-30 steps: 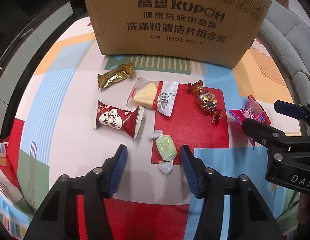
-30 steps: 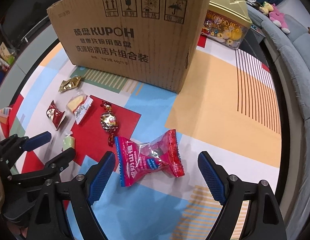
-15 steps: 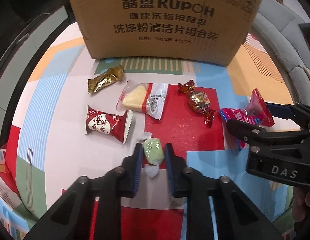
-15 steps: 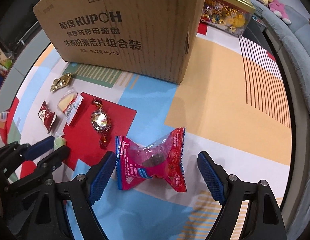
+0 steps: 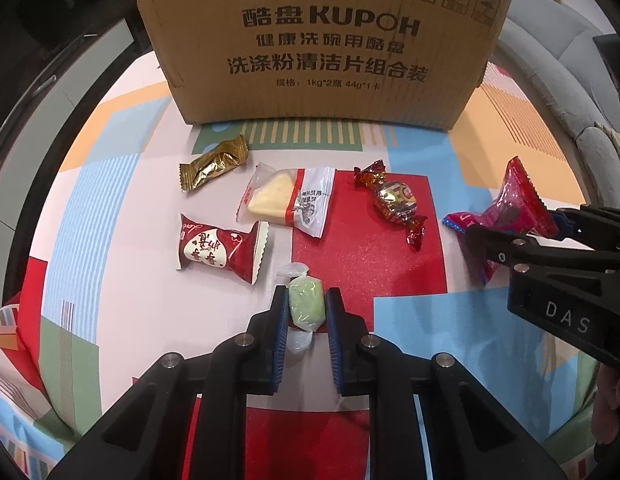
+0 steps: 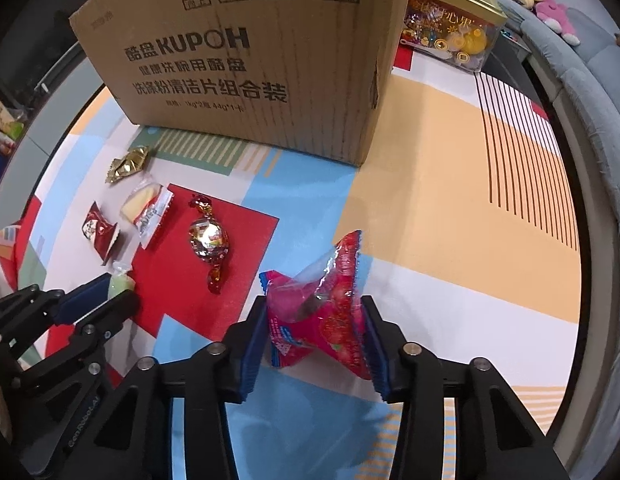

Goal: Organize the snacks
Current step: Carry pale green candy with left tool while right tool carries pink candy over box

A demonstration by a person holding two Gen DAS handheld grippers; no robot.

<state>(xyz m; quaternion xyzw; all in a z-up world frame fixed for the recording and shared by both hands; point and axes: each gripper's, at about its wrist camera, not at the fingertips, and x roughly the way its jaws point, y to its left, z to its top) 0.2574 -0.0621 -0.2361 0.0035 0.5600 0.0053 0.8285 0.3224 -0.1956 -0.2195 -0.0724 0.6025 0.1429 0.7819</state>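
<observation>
Left tool (image 5: 307, 307) clamps green candy (image 5: 306, 307); right tool (image 6: 315, 320) squeezes pink packet (image 6: 321, 308)

Pale green candy (image 5: 306, 307), gold wrapper (image 5: 214, 163), brown cardboard box (image 5: 321, 40), red-pink strawberry-printed packet (image 6: 325, 312), blue-padded black tongs (image 5: 306, 322)

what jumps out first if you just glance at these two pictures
The big cardboard box printed KUPOH fills the back of the patchwork-coloured table. In front of it, each hand-held gripper pinches a sweet: the left hand-held gripper is shut on the green candy, and the right hand-held gripper squeezes the pink strawberry packet. Four more wrapped snacks lie loose between them and the box.
</observation>
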